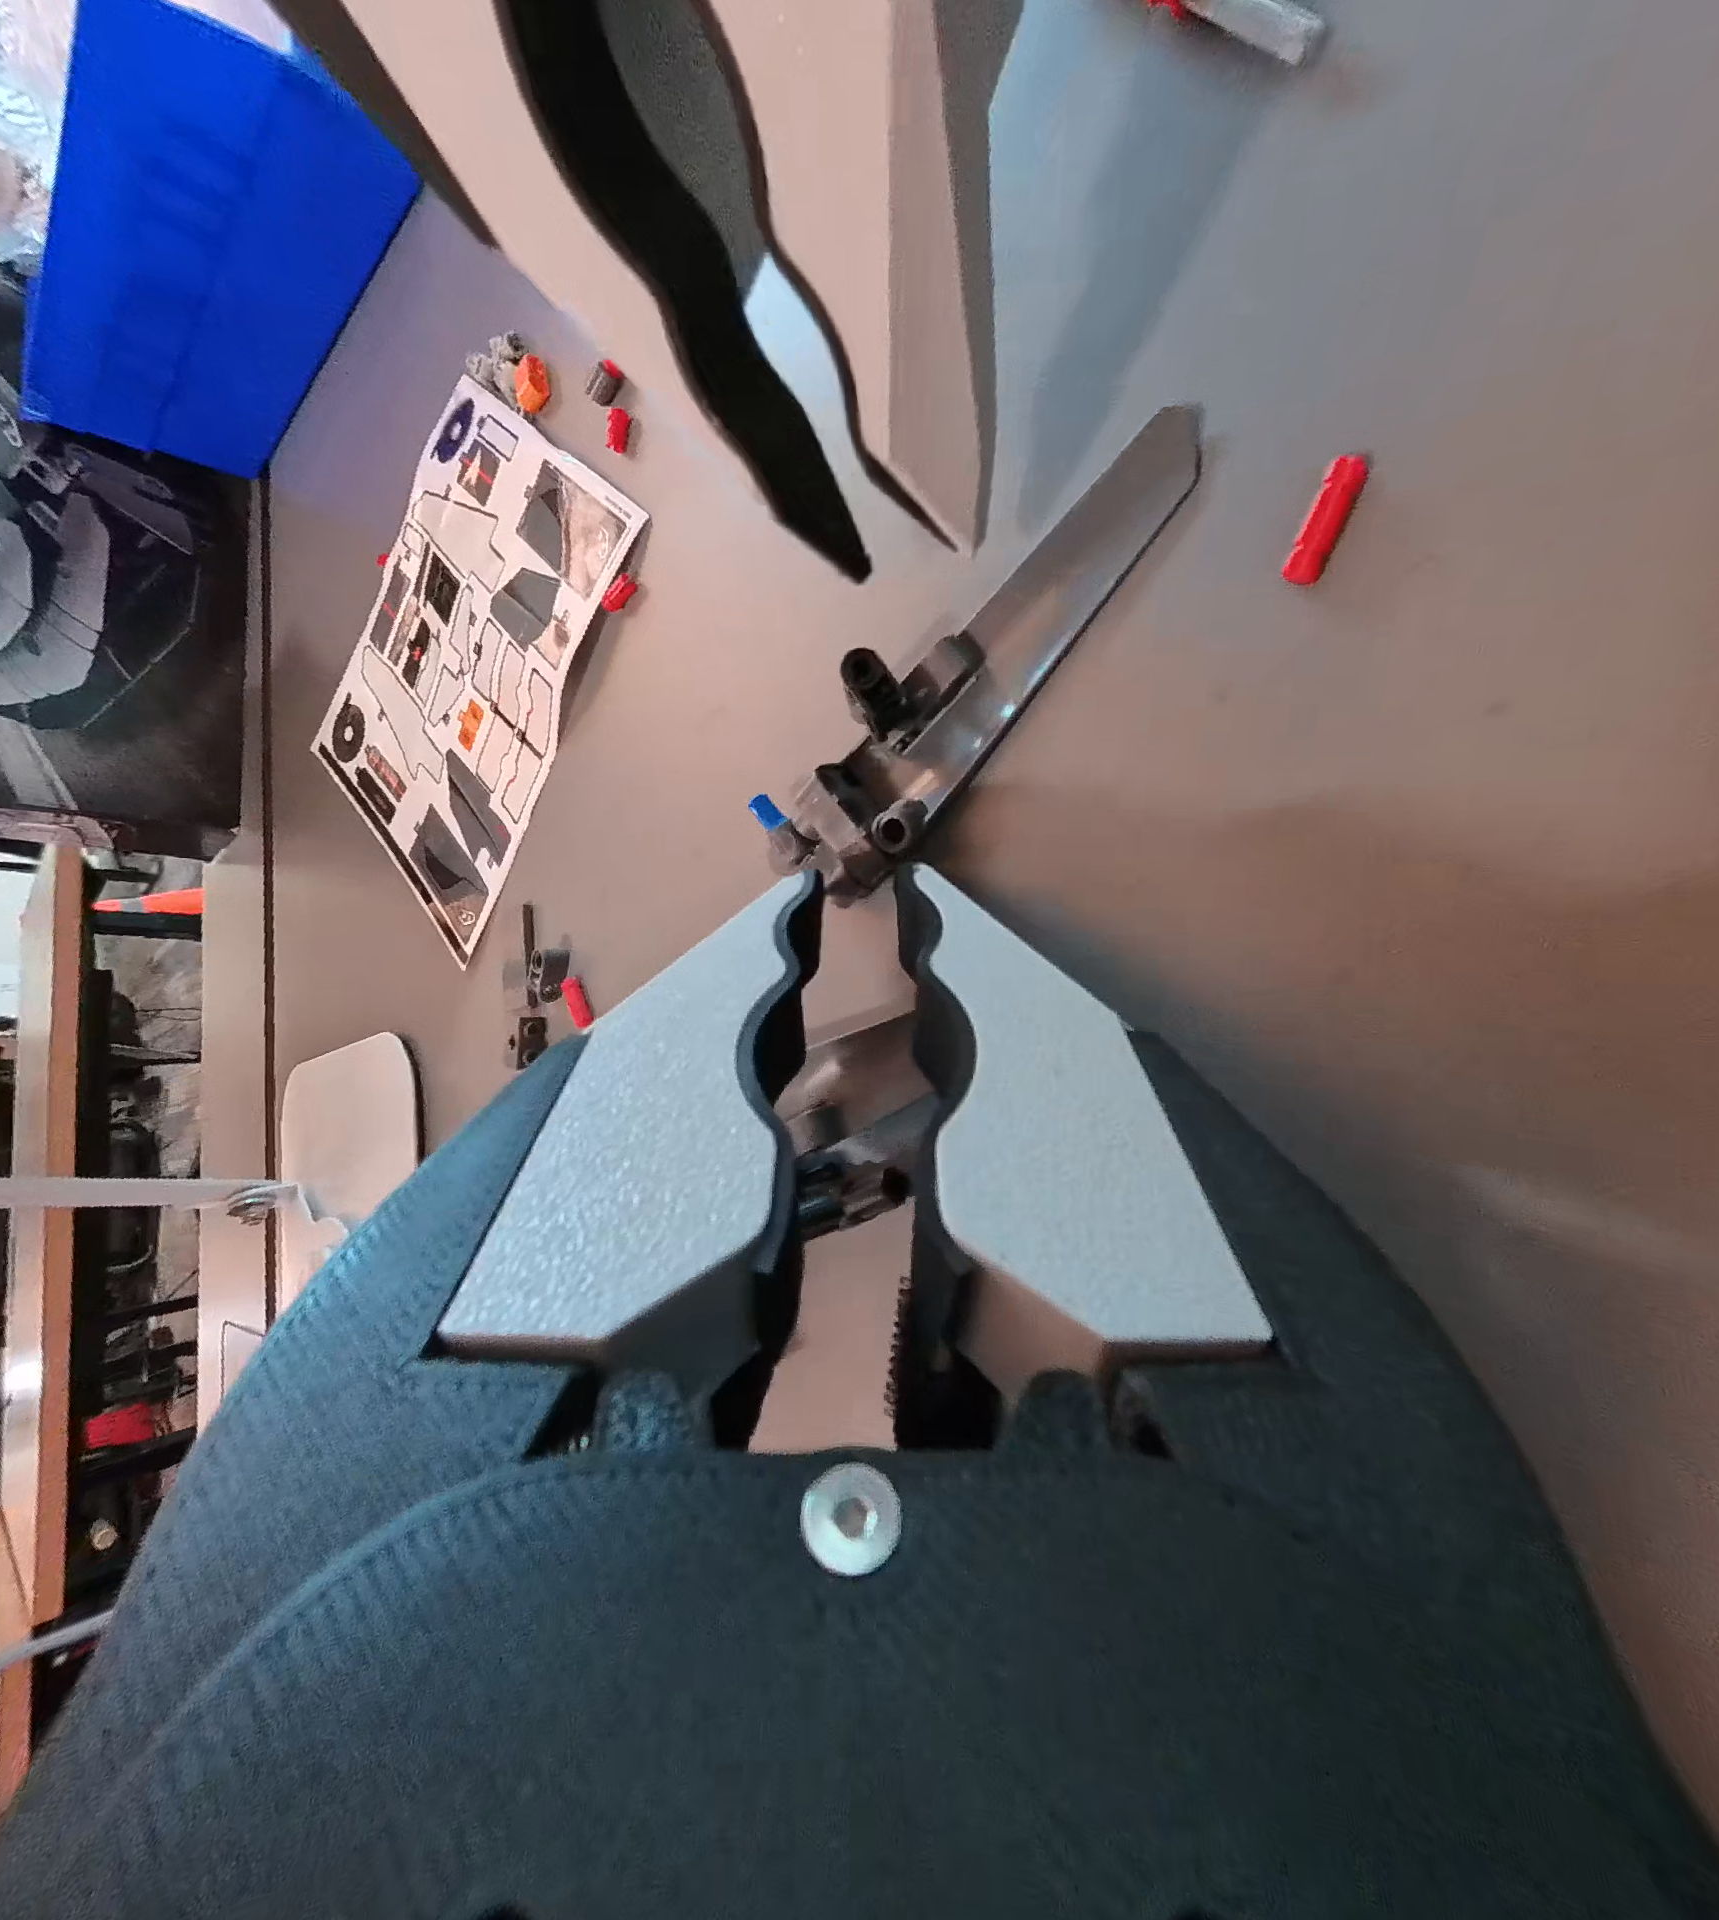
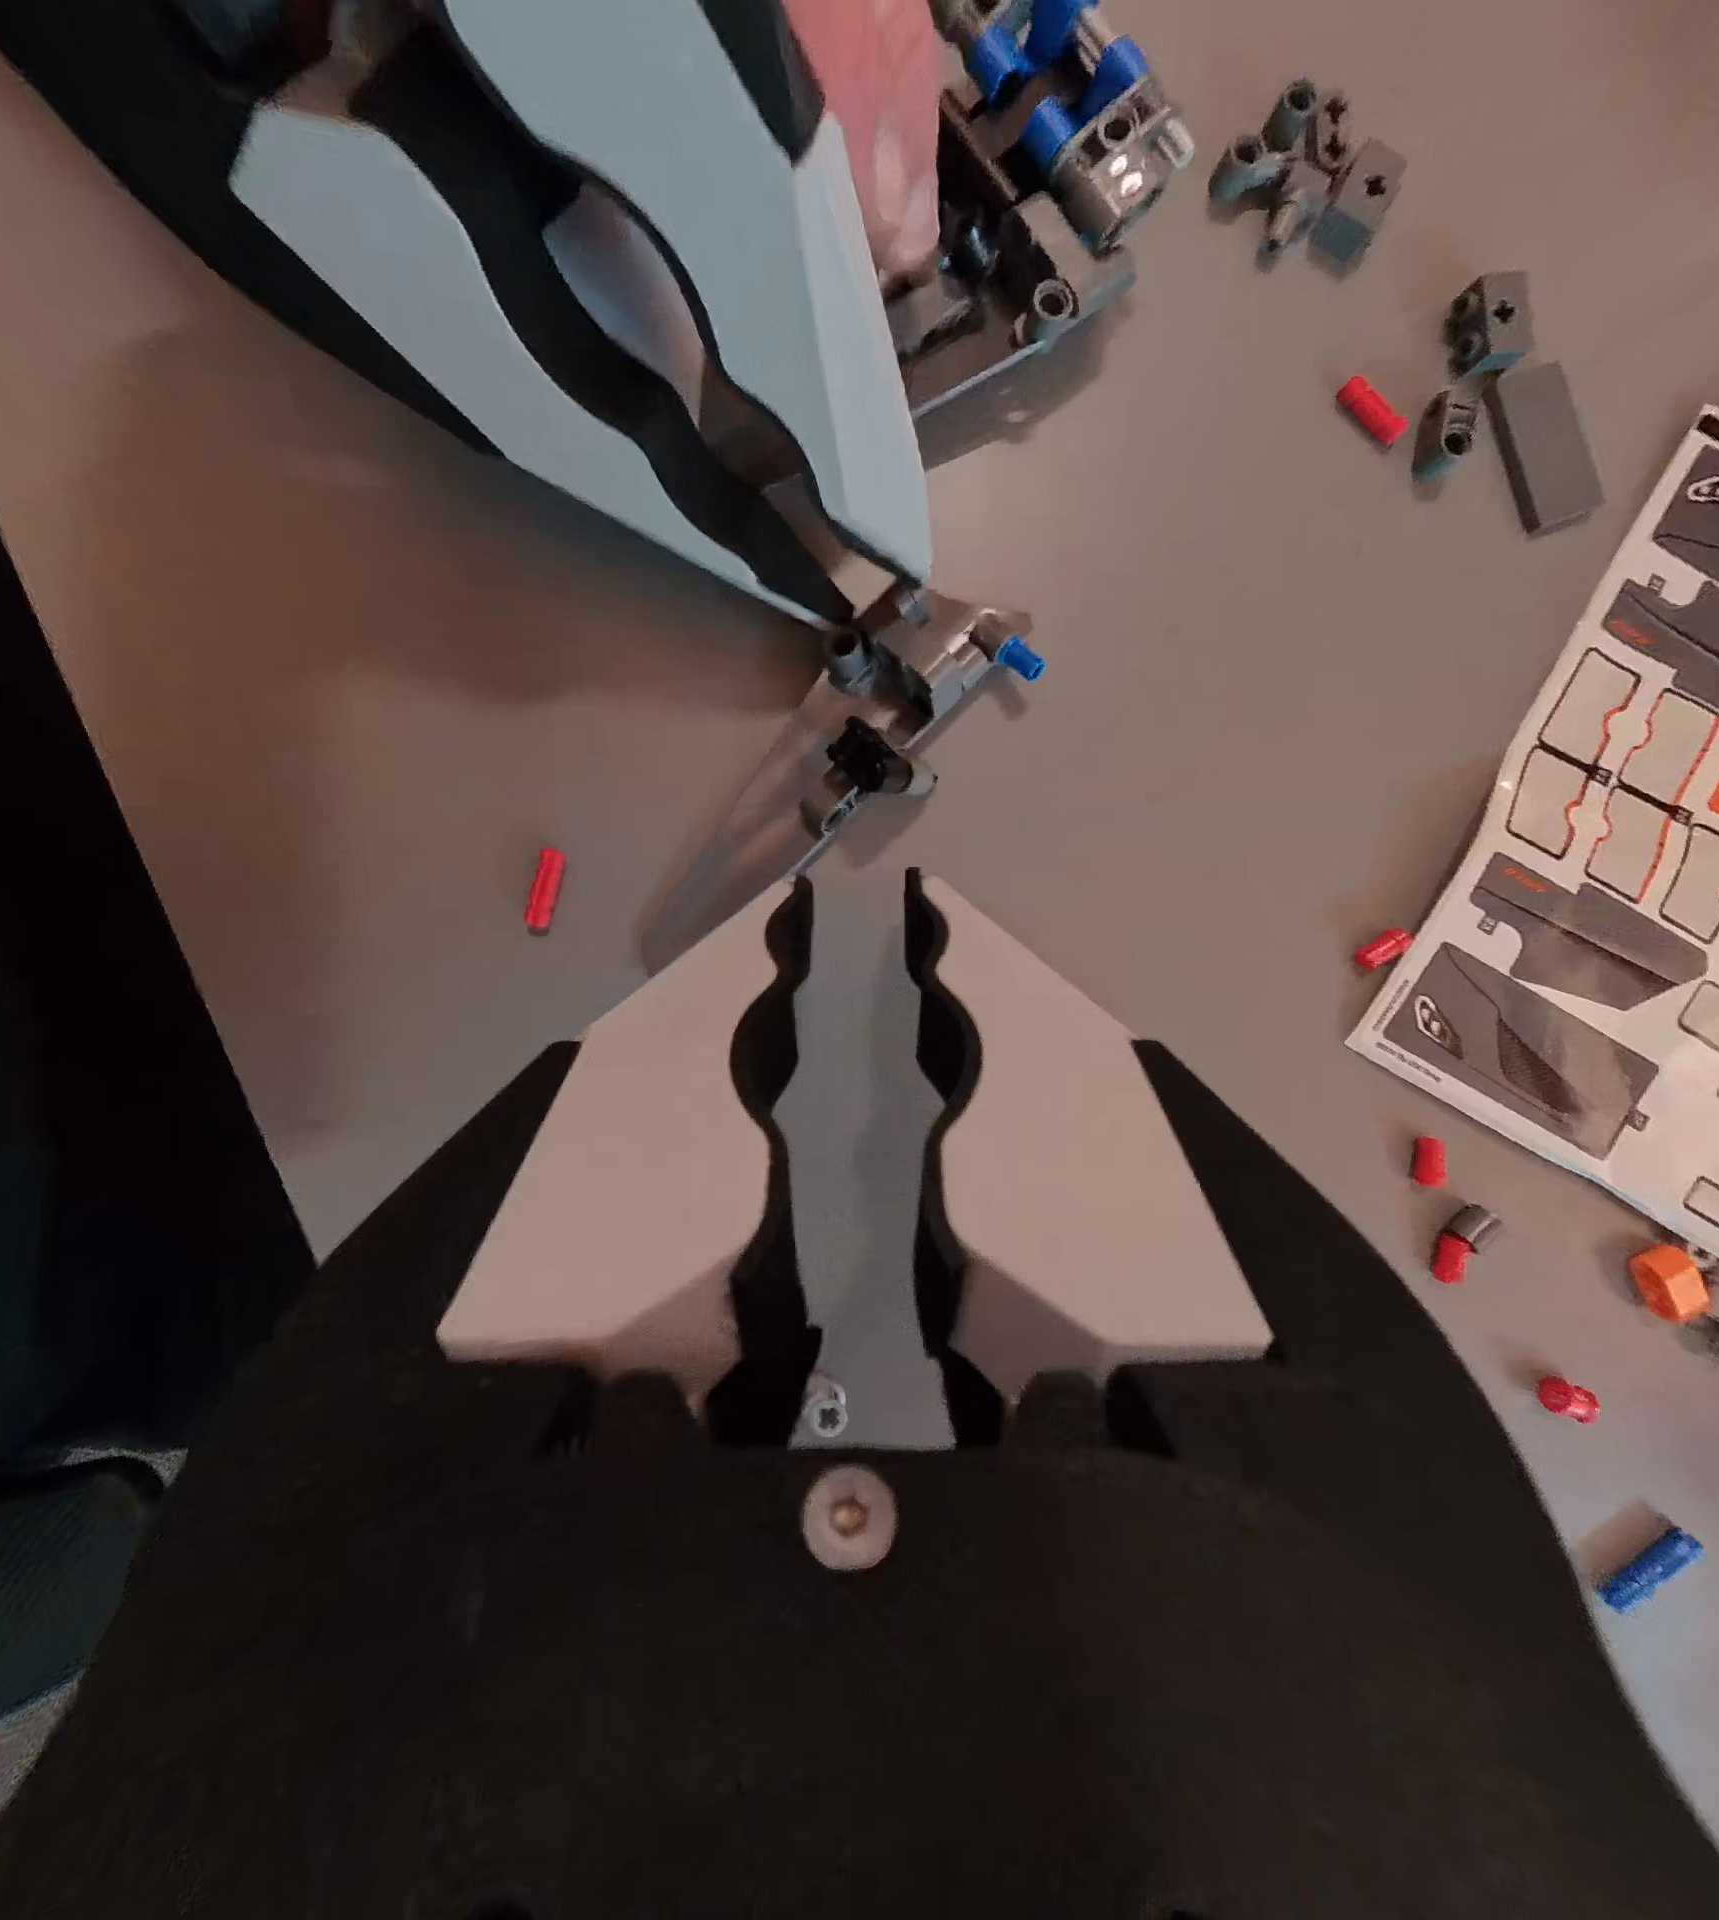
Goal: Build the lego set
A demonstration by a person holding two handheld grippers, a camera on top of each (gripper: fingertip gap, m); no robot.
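Lego parts lie scattered over the grey table (image 2: 1198, 644), and the piece being worked on is a long grey panel assembly (image 1: 1042, 644) with dark connectors and a blue pin (image 1: 761, 810) sticking out at one end. In the left wrist view the left claw (image 1: 857, 883) has its two tips closed in on the near end of that assembly, pinching the dark connector block so the panel slants away from it; whether the panel rests on the table or is lifted off it cannot be told. The right wrist view shows the same panel assembly (image 2: 834, 769) just ahead of the right claw (image 2: 855, 883), whose fingers stand a little apart with only bare table between them, touching nothing. The left claw appears there too, coming in from the upper left and gripping the far end of the assembly. One red pin (image 2: 543, 888) lies alone to the left of the panel. Off to the right sit a sticker sheet (image 2: 1644, 894), more red pins, an orange piece (image 2: 1670, 1283), a blue pin (image 2: 1650, 1569) and several dark grey connectors (image 2: 1302, 177). A partly built blue and black module (image 2: 1063, 156) stands at the top.
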